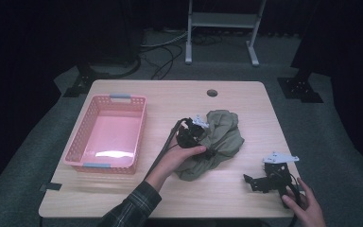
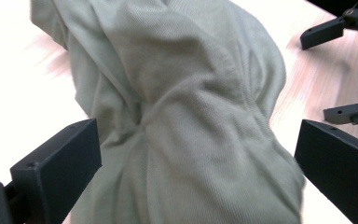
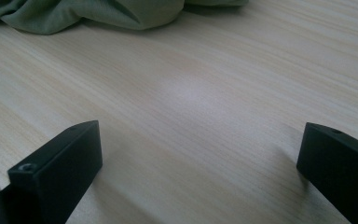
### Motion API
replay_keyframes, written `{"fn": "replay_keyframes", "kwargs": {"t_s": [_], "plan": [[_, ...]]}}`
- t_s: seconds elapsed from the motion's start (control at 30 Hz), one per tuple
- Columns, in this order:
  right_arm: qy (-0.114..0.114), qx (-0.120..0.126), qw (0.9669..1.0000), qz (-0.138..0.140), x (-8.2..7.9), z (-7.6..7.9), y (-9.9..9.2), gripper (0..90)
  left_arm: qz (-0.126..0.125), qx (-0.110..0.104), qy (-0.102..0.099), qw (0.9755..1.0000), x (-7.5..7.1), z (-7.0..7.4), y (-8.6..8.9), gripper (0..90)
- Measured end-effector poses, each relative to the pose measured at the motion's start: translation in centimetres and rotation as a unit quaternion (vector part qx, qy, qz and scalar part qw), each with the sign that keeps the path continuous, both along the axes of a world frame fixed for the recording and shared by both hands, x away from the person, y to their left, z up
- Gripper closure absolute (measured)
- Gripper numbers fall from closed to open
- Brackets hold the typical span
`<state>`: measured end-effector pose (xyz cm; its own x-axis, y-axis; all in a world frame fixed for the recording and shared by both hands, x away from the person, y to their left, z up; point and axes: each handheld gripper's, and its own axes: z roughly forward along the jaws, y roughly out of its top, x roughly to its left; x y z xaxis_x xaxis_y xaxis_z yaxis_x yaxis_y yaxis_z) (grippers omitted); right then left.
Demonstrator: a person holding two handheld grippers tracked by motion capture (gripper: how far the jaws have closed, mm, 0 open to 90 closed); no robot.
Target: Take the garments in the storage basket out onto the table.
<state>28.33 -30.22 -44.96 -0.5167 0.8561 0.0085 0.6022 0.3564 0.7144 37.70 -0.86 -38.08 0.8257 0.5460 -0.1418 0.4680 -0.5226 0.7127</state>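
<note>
My left gripper [image 1: 207,142] sits over the crumpled olive-green garment [image 1: 220,142] in the middle of the wooden table [image 1: 246,101], jaws spread wide with a fold of cloth between them, not pinched. My right gripper [image 1: 257,182] rests near the table's front right, jaws also spread, with nothing between them. I judge this the grasping step. Next I must press the left jaws onto a thick fold, probably to carry it to the pink basket [image 1: 137,127] at the left.
</note>
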Motion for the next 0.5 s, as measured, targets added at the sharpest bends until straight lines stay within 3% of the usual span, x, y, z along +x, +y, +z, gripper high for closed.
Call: {"fn": "replay_keyframes", "kwargs": {"t_s": [0.1, 0.5], "plan": [[0.000, 0.000, 1.0000, 0.000, 0.0, 0.0, 0.0, 0.0, -0.002, -0.012, -0.002, 0.9999, -0.3, 0.6, 0.4, 0.0], [0.000, 0.000, 1.0000, 0.000, 0.0, 0.0, 0.0, 0.0, -0.003, -0.023, -0.025, 0.9994, -1.9, 2.1, 2.4, 0.0]]}}
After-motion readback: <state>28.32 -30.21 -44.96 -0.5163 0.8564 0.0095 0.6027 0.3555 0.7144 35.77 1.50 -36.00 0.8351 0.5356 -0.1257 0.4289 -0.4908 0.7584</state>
